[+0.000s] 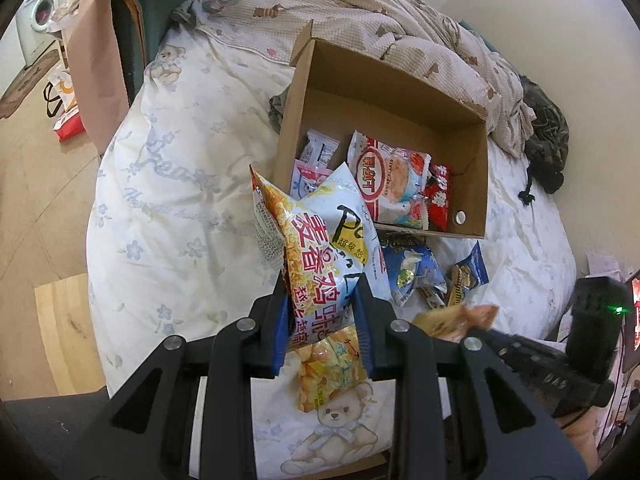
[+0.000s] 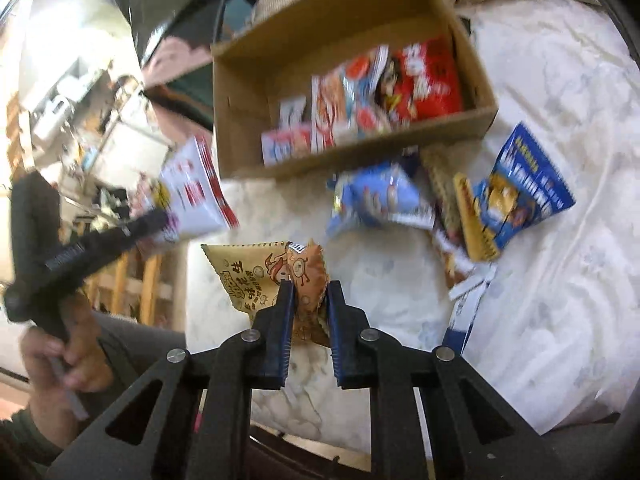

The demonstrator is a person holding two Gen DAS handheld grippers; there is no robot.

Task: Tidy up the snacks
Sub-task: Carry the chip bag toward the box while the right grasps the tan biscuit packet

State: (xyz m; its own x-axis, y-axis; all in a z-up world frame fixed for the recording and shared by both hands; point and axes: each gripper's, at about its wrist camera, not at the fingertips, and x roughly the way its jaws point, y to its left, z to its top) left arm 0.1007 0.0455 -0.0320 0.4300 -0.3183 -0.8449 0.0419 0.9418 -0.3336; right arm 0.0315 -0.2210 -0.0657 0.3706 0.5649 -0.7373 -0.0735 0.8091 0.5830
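Note:
My left gripper point(image 1: 322, 284) is shut on a yellow and white popcorn bag point(image 1: 320, 248) and holds it above the bed, just in front of the open cardboard box point(image 1: 296, 92). The box holds several snack packs, among them a shrimp flakes bag point(image 1: 394, 184) and a red pack point(image 1: 438, 198). My right gripper point(image 2: 310, 286) is shut on a tan and orange snack bag point(image 2: 256, 270), held over the bed in front of the box point(image 2: 240, 92). Blue snack bags point(image 2: 520, 196) lie loose on the bed to the right.
The bed has a white floral quilt point(image 1: 168, 220) with a crumpled beige blanket point(image 1: 400, 20) behind the box. The bed's left edge drops to a wooden floor point(image 1: 36, 208). The left gripper with its bag also shows in the right wrist view point(image 2: 120, 232).

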